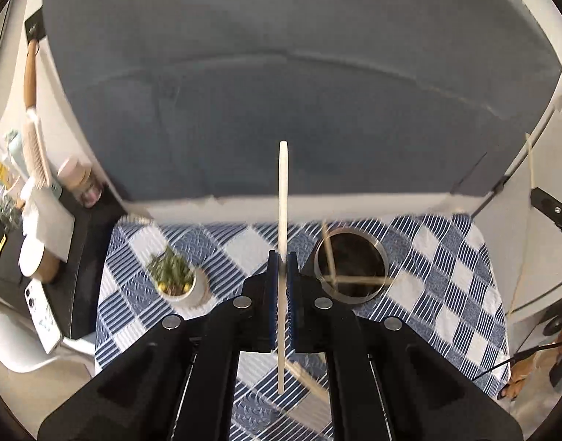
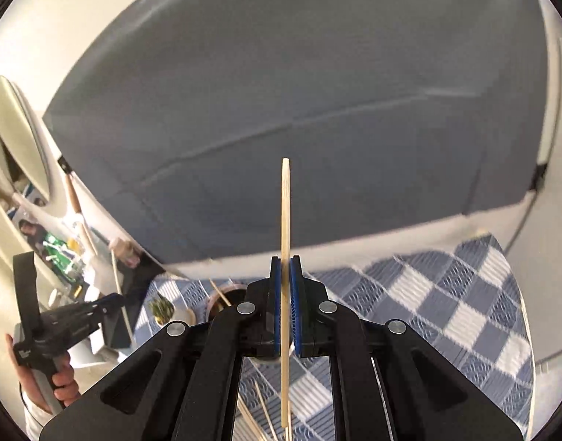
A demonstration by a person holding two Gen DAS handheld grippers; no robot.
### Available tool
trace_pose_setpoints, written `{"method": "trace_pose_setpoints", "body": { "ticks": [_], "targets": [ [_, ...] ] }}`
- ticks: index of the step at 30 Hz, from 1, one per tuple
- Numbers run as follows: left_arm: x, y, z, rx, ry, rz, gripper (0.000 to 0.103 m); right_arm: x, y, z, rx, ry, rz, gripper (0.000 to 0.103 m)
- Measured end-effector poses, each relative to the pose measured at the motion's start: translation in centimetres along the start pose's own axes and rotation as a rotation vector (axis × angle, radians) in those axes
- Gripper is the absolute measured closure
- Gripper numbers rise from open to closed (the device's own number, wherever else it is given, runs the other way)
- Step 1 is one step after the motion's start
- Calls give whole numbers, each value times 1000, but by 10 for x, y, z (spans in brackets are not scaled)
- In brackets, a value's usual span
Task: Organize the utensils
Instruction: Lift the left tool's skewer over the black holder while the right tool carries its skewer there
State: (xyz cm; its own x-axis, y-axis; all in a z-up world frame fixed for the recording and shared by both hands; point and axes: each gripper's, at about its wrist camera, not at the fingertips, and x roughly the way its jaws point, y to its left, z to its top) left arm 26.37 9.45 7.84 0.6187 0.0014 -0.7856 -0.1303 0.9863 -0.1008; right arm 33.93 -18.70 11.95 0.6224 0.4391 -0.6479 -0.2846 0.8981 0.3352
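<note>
With each claw [image 1: 281,257] [image 2: 285,268] pinching a chopstick [image 1: 283,198] [image 2: 285,220], lower both, probably tips first, into the holder [image 1: 354,257] by the desk's [image 1: 446,275] far edge.

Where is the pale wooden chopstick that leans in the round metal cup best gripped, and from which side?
Probably grip the pale wooden chopstick at its upper end, which sticks out over the far rim of the round metal cup. Come from above, with the jaws across the thin shaft: its lower part sits inside the cup, where the wall blocks any approach from the side.
</note>
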Motion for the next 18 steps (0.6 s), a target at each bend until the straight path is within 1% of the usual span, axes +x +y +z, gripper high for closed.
{"method": "trace_pose_setpoints", "body": {
  "ticks": [3, 5, 7, 12, 13, 16, 18],
  "targets": [
    [2, -8, 15, -13, -22, -26, 98, 12, 4, 15, -26, -16, 103, 98],
    [5, -12, 22, -15, -38, -28, 98, 23, 7, 23, -43, -14, 191, 98],
    [11, -15, 29, -26, -57, -18, 98, 31, 9, 29, -59, -16, 249, 98],
    [22, -13, 40, -86, -89, -50, 98, 55, 14, 36, -98, -24, 392, 98],
    [23, -13, 42, -97, -105, -62, 98, 58, 15, 35, -110, -28, 410, 98],
    [28, -13, 42, -117, -152, -160, 98, 75, 17, 33, -153, -41, 487, 98],
    [35, -14, 40, -121, -174, -207, 98, 86, 18, 30, -179, -40, 539, 98]
  ]
}}
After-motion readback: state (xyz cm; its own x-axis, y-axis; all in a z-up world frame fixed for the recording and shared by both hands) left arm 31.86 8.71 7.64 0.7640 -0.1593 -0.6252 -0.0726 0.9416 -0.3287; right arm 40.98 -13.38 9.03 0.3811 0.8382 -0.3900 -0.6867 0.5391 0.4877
